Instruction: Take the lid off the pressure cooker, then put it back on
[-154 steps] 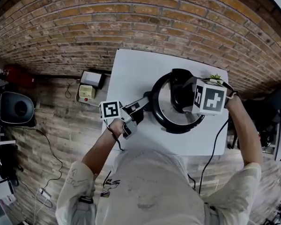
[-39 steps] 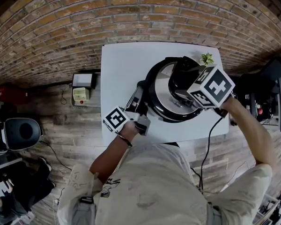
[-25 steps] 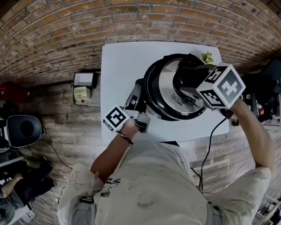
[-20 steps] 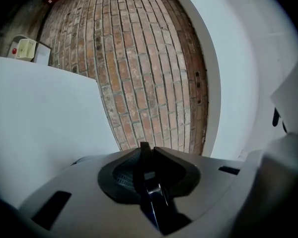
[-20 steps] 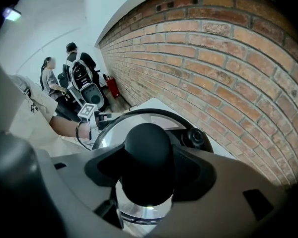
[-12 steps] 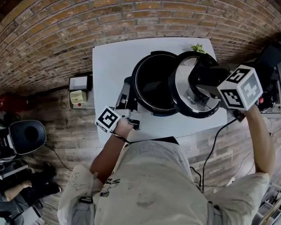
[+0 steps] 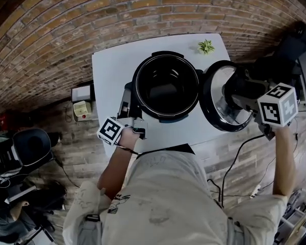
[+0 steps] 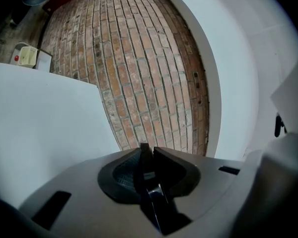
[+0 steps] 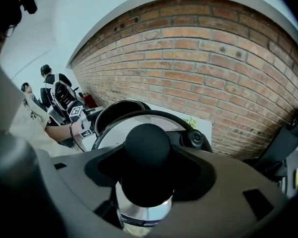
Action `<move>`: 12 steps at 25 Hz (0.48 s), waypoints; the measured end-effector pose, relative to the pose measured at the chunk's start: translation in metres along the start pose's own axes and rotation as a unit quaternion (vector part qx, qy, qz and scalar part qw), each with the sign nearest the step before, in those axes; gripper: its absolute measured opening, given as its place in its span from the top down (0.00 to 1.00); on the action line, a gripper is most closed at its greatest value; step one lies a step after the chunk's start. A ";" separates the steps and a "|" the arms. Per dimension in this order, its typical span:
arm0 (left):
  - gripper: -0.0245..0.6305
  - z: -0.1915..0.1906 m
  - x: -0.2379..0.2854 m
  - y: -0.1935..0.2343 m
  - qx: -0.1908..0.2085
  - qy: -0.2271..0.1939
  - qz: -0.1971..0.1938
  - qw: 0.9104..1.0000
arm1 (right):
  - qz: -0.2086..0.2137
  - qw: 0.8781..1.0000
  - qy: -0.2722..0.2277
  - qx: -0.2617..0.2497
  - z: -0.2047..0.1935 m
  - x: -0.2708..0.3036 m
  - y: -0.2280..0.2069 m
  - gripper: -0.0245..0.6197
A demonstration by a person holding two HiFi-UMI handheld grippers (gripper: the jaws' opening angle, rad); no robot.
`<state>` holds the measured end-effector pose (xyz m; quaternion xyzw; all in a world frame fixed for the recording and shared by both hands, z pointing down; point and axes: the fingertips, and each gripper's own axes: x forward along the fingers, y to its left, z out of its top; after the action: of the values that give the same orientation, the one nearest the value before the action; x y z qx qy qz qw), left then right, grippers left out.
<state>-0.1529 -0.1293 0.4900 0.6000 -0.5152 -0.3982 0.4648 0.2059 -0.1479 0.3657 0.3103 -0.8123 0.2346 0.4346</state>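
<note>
Right gripper [image 9: 148, 170] clamps the smooth round black knob [image 9: 148, 140] of the lid [image 7: 219, 103], a shiny steel disc with a black rim, tilted at 3 o'clock of the open pressure cooker [image 7: 166, 87]. Matte white table [image 7: 112, 65]; brick wall [image 7: 66, 19]. Left gripper [image 8: 148, 175], level, pinches the cooker's thin black side handle [image 7: 126, 102] at 8 o'clock.

Black pressure cooker [image 7: 166, 88], silver black-rimmed lid [image 7: 219, 103], white table [image 7: 112, 65], red-brown brick wall [image 7: 143, 4].
</note>
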 end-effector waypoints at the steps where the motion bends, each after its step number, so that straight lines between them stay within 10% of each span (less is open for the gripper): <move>1: 0.82 0.000 0.000 0.000 0.001 0.000 0.001 1.000 | -0.003 1.000 -0.003 0.009 -0.006 -0.003 -0.004 0.51; 12: 0.82 0.002 -0.001 0.000 0.004 -0.007 0.006 1.000 | -0.026 0.998 0.012 0.057 -0.072 0.010 -0.010 0.51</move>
<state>-0.1545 -0.1288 0.4897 0.5962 -0.5237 -0.3977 0.4606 0.2489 -0.1111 0.4123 0.3525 -0.7842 0.2727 0.4317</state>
